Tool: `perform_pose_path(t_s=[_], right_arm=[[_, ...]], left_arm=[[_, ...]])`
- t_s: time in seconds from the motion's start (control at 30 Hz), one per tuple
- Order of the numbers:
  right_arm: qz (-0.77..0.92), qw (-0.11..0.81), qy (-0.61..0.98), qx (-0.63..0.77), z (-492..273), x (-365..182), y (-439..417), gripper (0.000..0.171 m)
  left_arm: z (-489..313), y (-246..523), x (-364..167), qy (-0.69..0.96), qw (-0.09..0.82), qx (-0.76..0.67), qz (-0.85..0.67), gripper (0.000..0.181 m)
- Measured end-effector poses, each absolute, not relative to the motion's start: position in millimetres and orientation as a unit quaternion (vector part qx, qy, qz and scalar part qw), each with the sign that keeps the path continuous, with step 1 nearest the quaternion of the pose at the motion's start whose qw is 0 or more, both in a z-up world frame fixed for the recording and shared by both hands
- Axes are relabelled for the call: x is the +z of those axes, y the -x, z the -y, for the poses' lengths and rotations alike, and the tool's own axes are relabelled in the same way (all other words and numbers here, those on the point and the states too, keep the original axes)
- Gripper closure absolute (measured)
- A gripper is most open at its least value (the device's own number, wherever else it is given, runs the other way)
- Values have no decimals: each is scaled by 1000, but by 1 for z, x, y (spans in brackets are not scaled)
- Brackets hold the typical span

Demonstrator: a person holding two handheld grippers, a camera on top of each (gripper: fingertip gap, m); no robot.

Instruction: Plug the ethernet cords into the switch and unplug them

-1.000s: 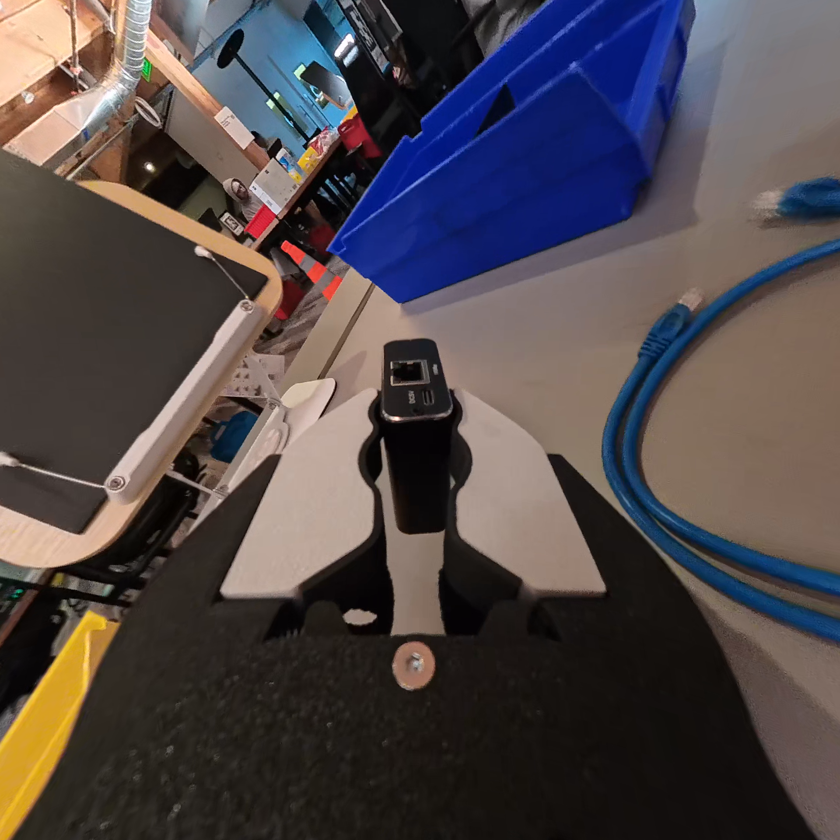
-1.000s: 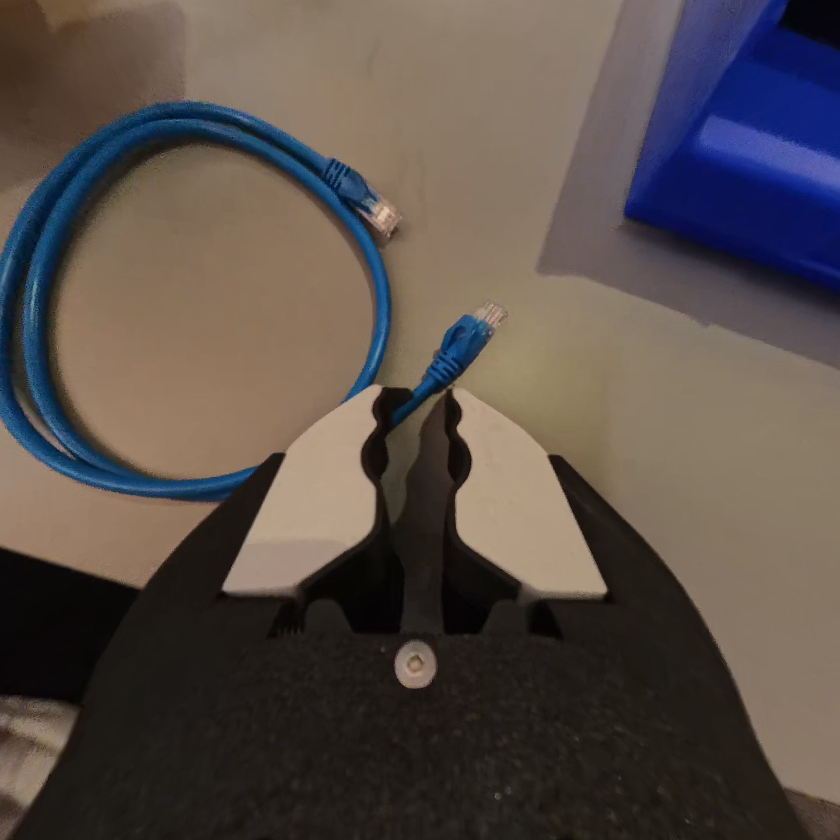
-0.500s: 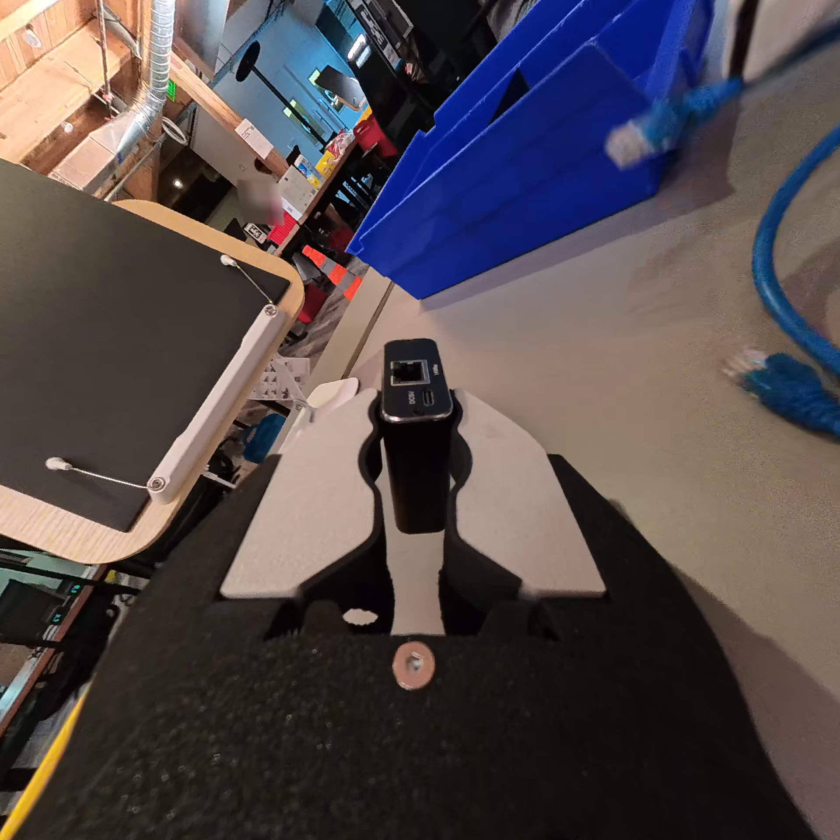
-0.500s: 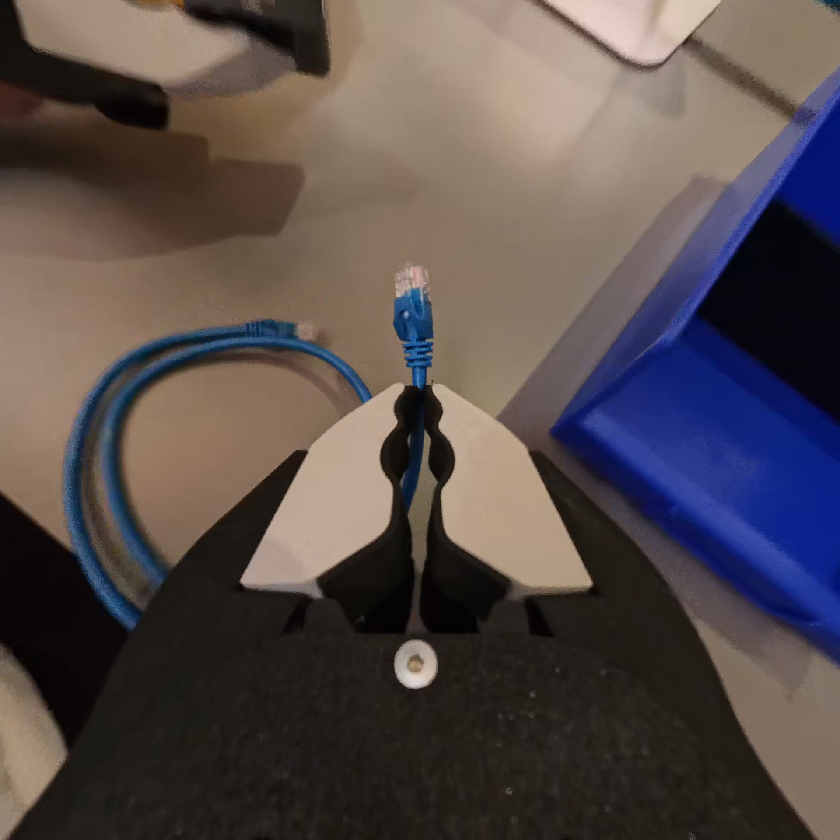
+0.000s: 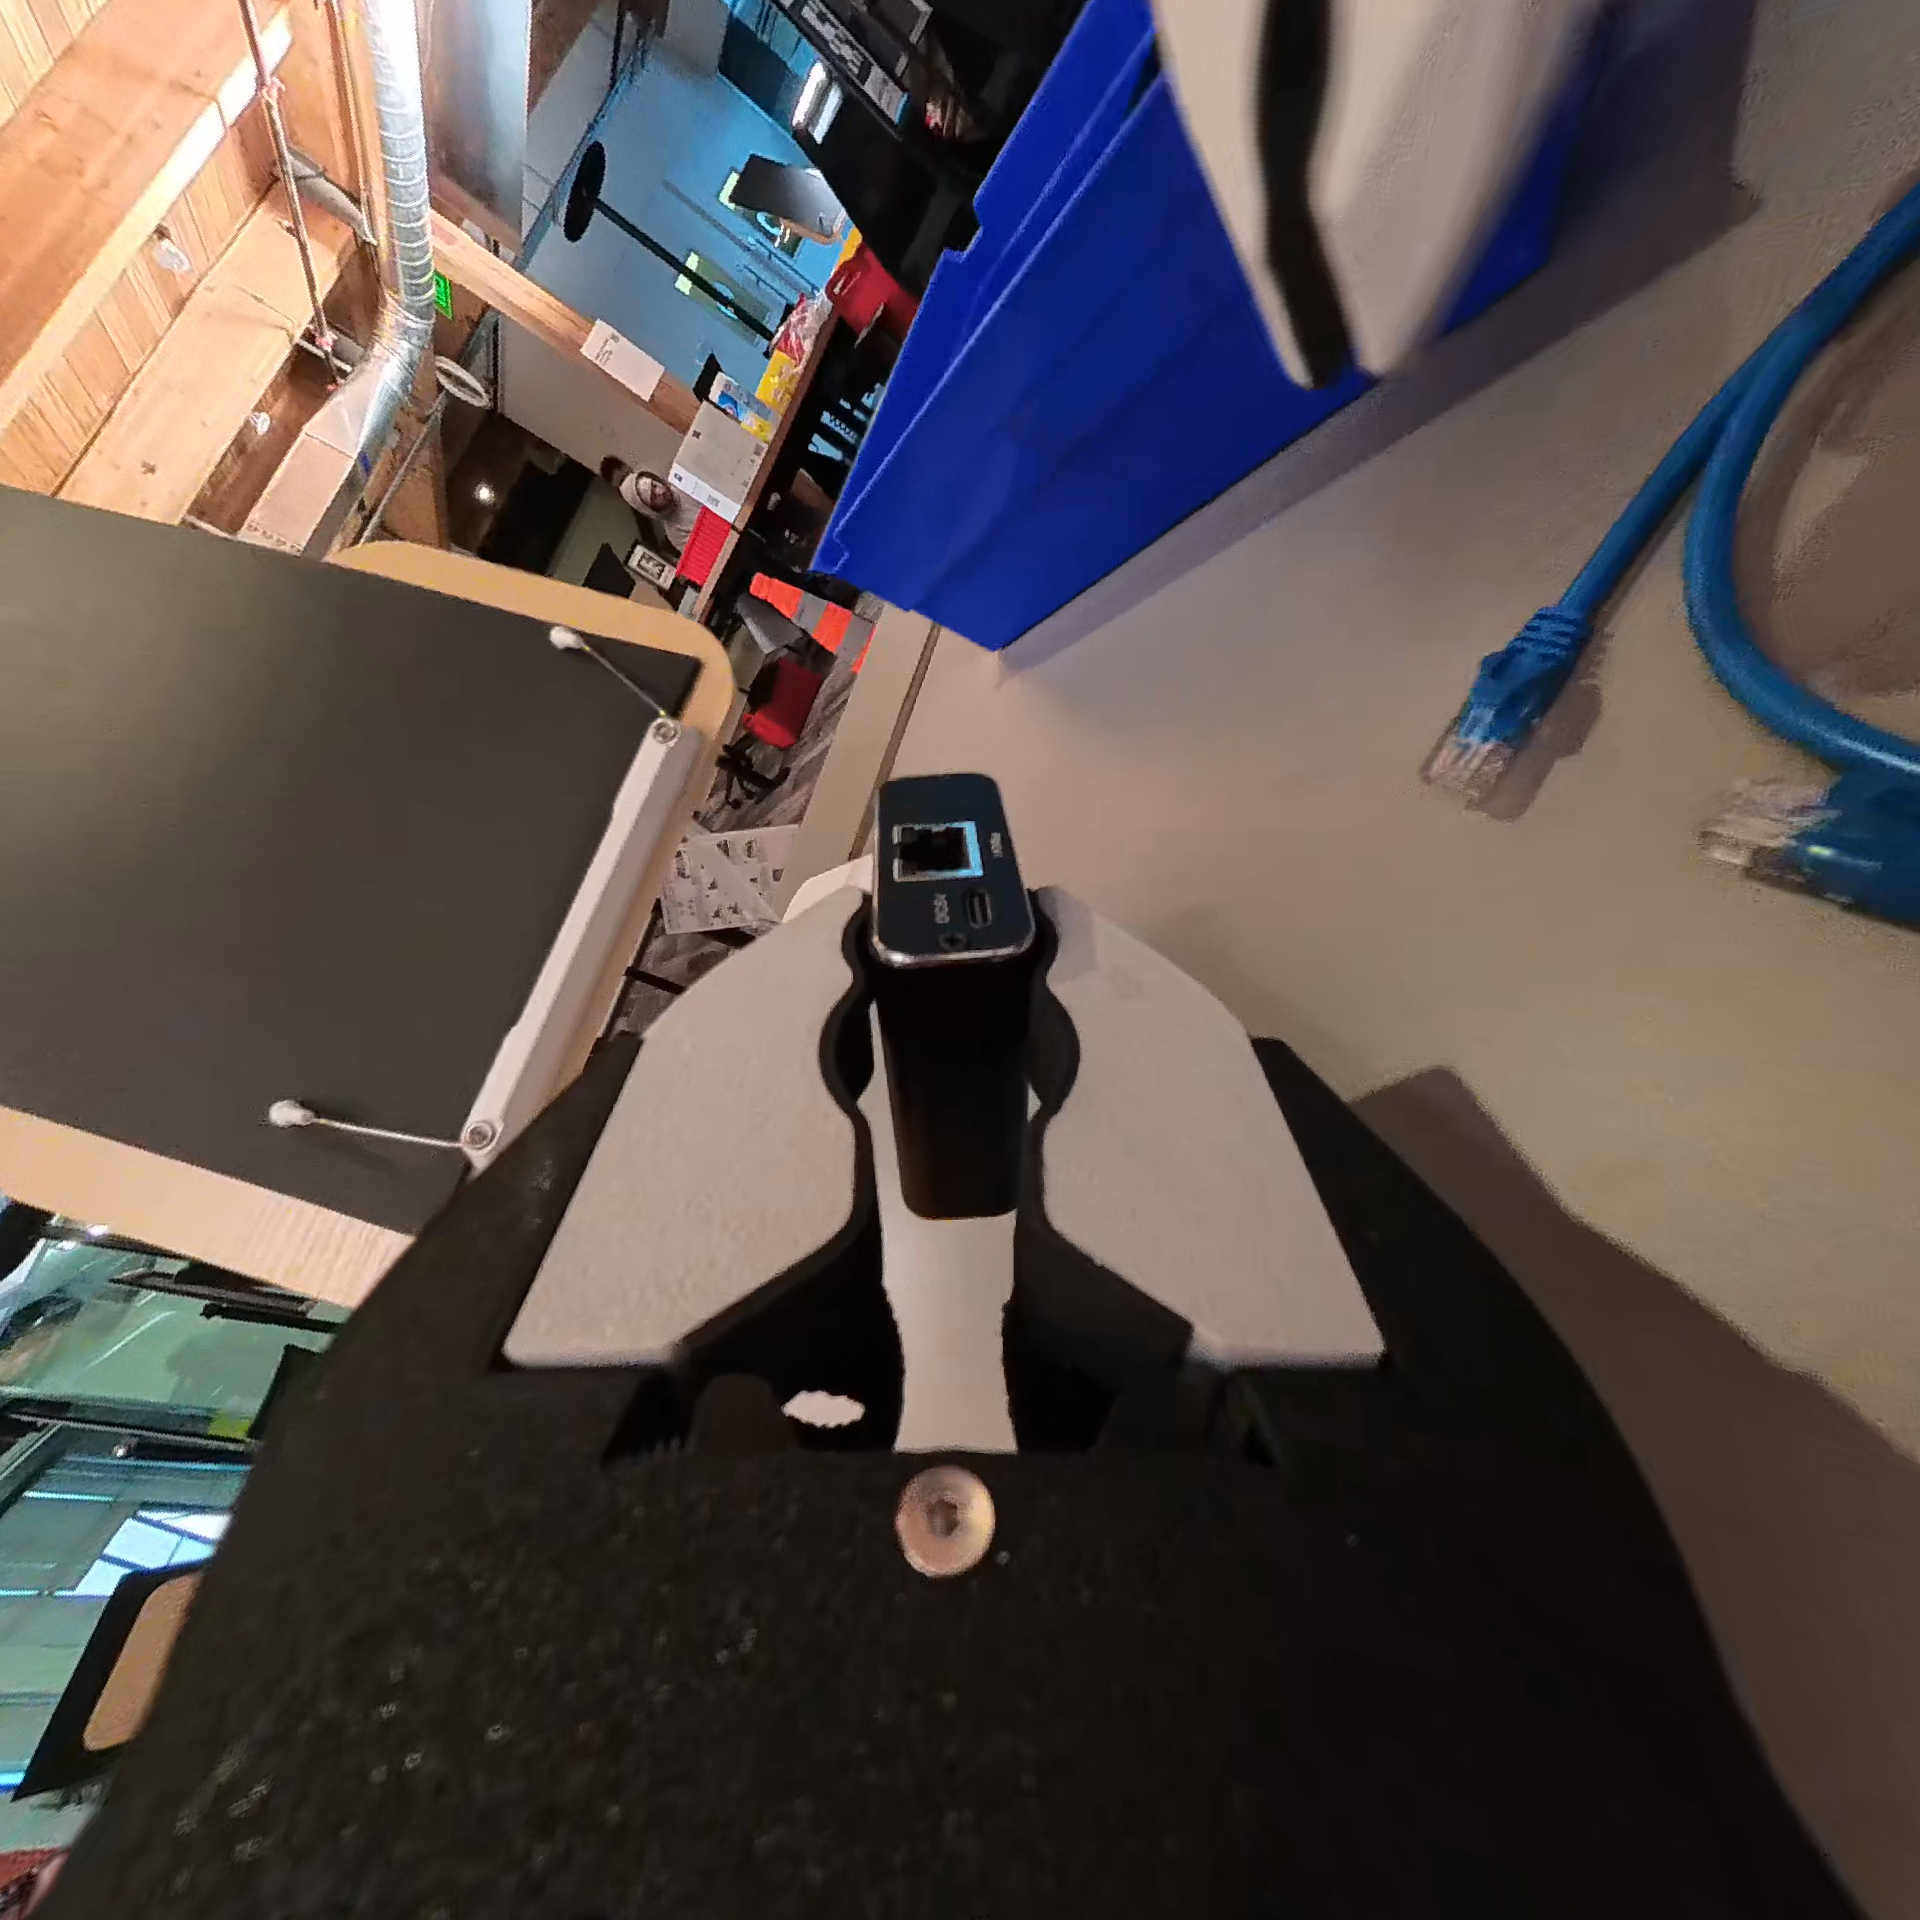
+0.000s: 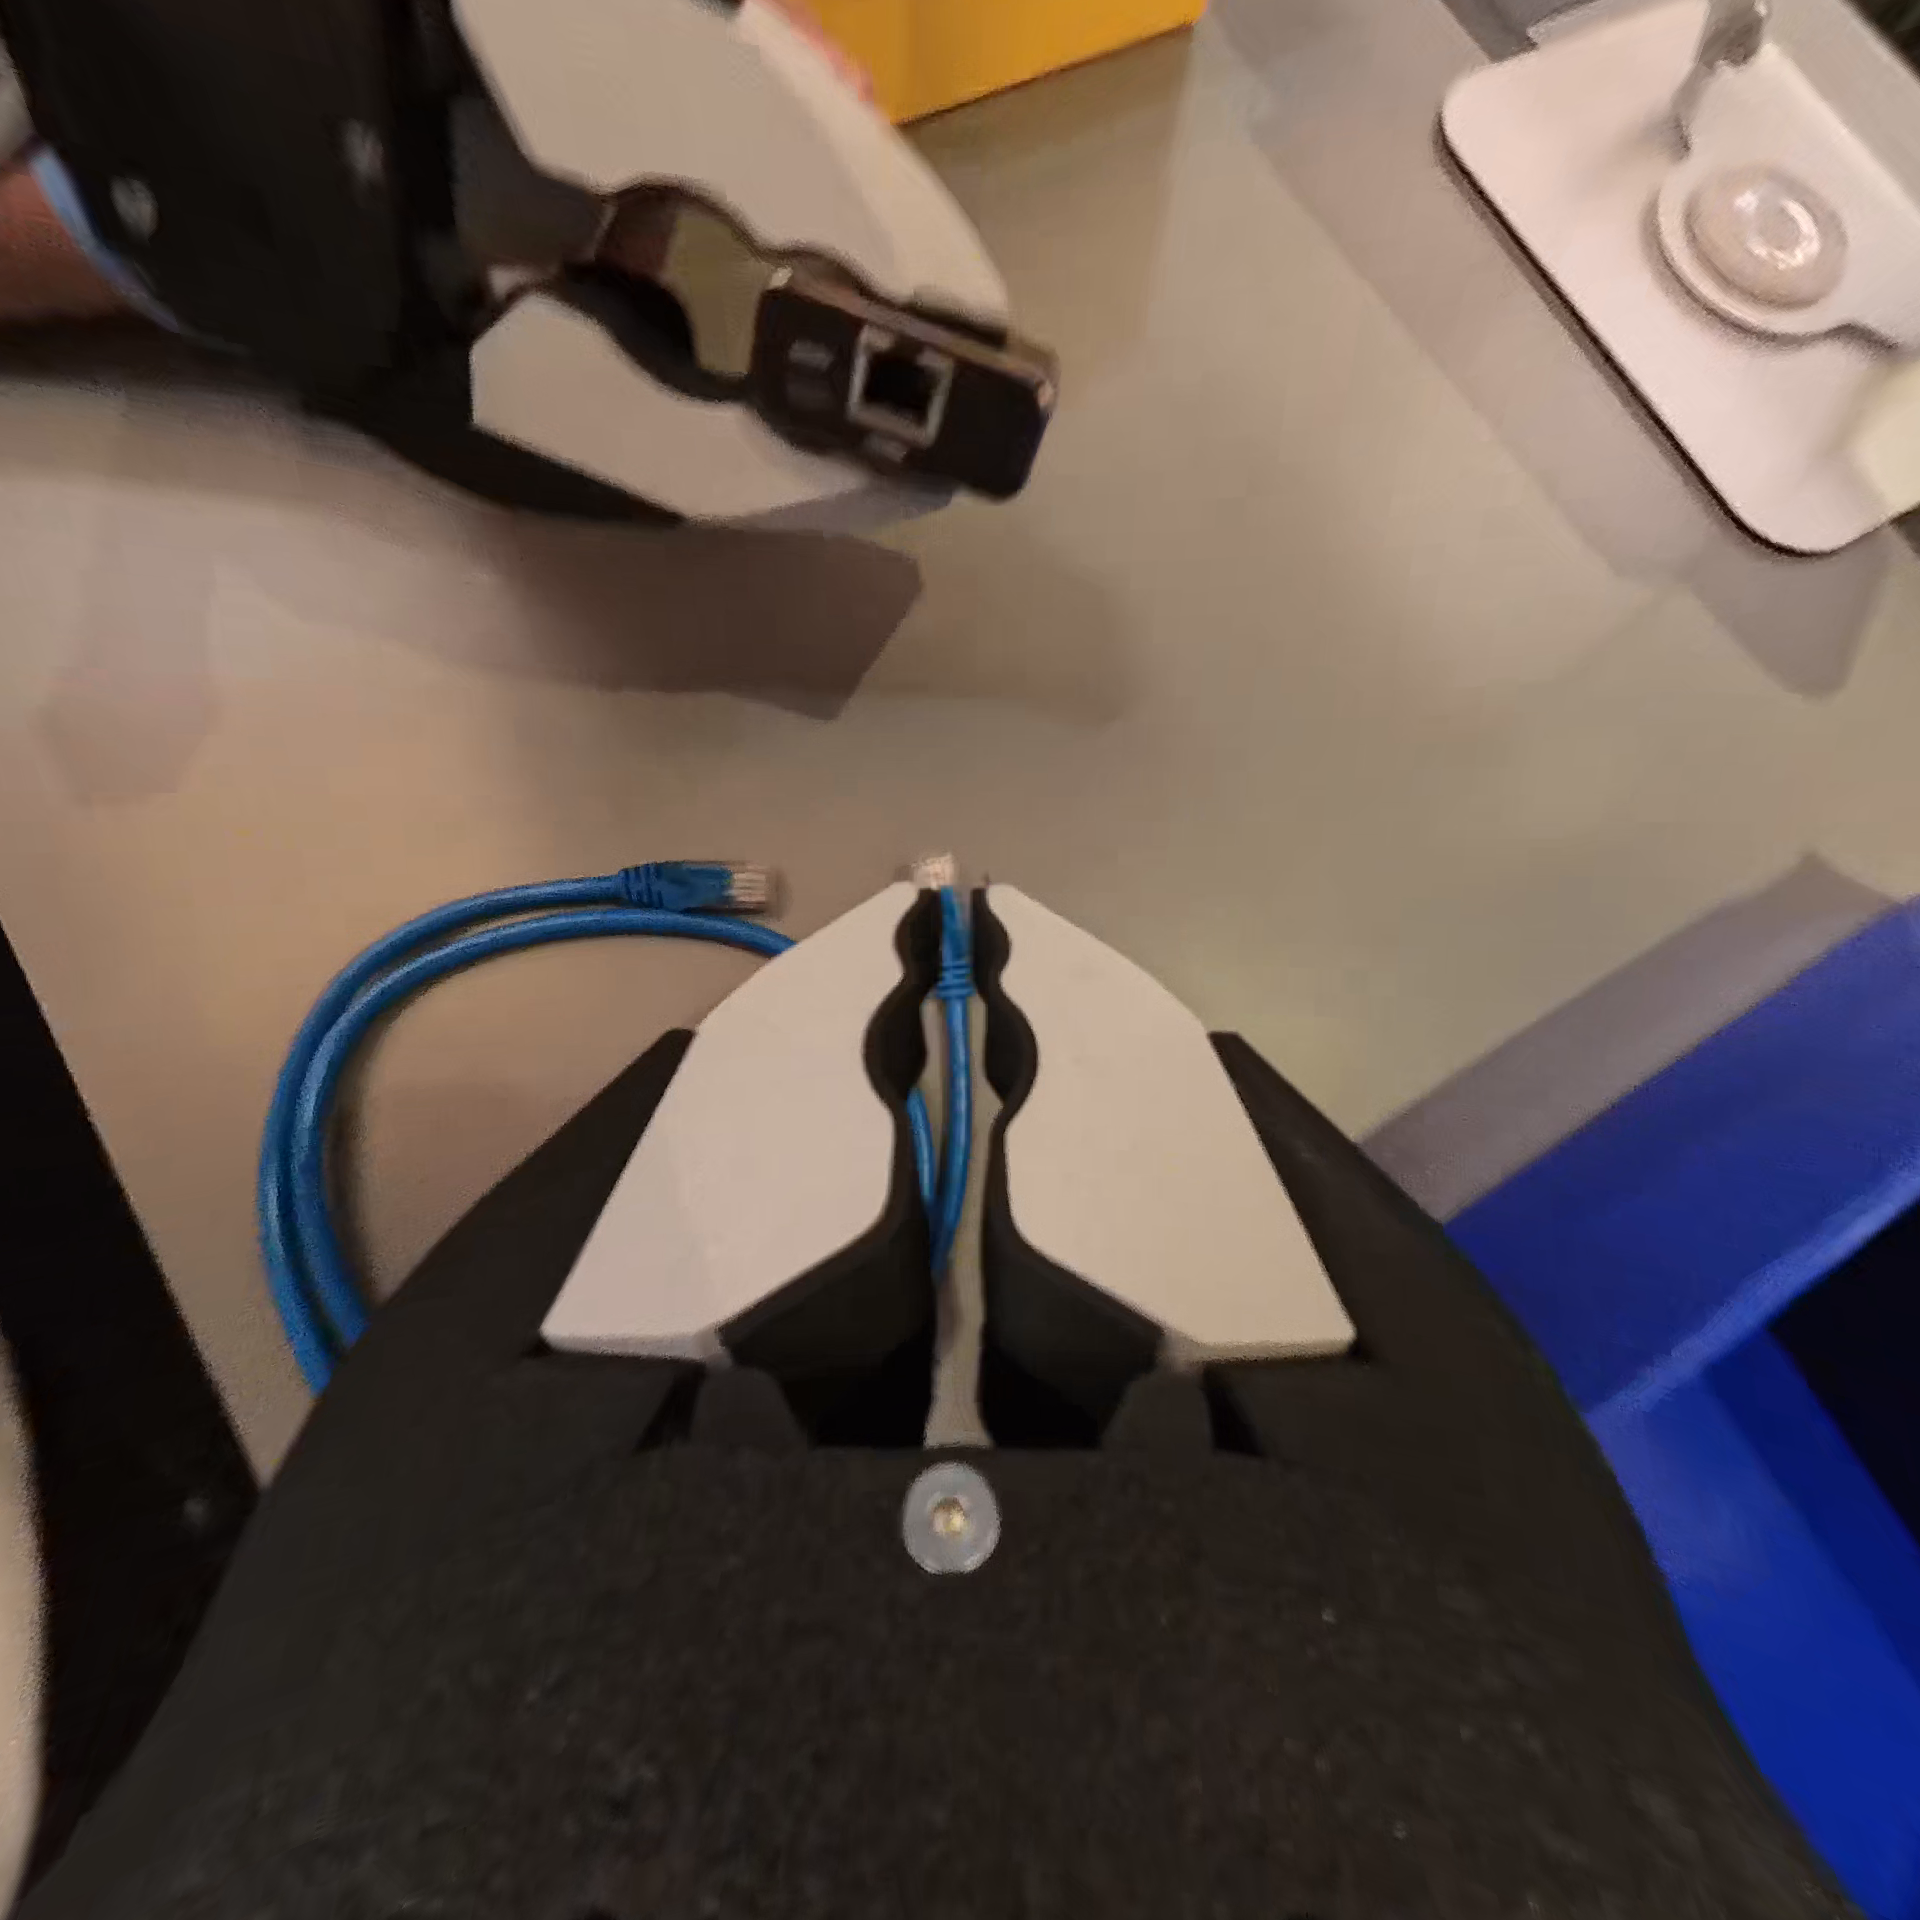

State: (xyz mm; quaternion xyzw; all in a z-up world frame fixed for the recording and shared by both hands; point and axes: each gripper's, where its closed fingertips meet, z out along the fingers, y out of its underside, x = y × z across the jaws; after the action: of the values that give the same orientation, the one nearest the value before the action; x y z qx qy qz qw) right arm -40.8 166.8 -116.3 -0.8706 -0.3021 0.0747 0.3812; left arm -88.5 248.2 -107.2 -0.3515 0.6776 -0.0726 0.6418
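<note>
Both grippers were clamped on their loads above the grey table (image 5: 1299, 935). Largest in sight, the blue bin (image 5: 1049, 395) stood on the table's far side in the left wrist view and filled the lower right corner of the right wrist view. A white stand base (image 6: 1662, 312) with a round fitting sat at the table's far right corner, and part of a yellow bin (image 6: 1018, 42) showed beyond the table edge.

Left gripper (image 5: 951, 935) had its jaws closed on the black switch (image 5: 951, 1039), which stuck out past the fingertips with its ethernet port facing forward and empty. In the right wrist view the same switch (image 6: 914, 390) hung above the table, ahead and to the left, well apart from the plug.

Right gripper (image 6: 940, 894) had its jaws pinched on the blue ethernet cord (image 6: 951, 1039) just behind its clear plug (image 6: 932, 868), which poked out at the fingertips. The rest of the cord looped on the table to the left, its other plug (image 6: 748, 885) lying flat near the fingertips.
</note>
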Motion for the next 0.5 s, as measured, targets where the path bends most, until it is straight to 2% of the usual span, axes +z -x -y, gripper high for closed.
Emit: perform_pose_path(t_s=[0.13,0.3,0.37,0.5], right_arm=[[268,403,871,76,-172,-159,38,149],[291,363,883,67,-170,-193,34,148],[297,365,879,68,-172,-194,35,159],[307,353,880,79,-171,-196,39,159]], left_arm=[[-251,88,-110,363,636,-78,-677,156],[-242,85,-112,350,634,-77,-685,156],[-241,85,-114,344,633,-73,-690,156],[-238,83,-117,335,629,-67,-698,156]])
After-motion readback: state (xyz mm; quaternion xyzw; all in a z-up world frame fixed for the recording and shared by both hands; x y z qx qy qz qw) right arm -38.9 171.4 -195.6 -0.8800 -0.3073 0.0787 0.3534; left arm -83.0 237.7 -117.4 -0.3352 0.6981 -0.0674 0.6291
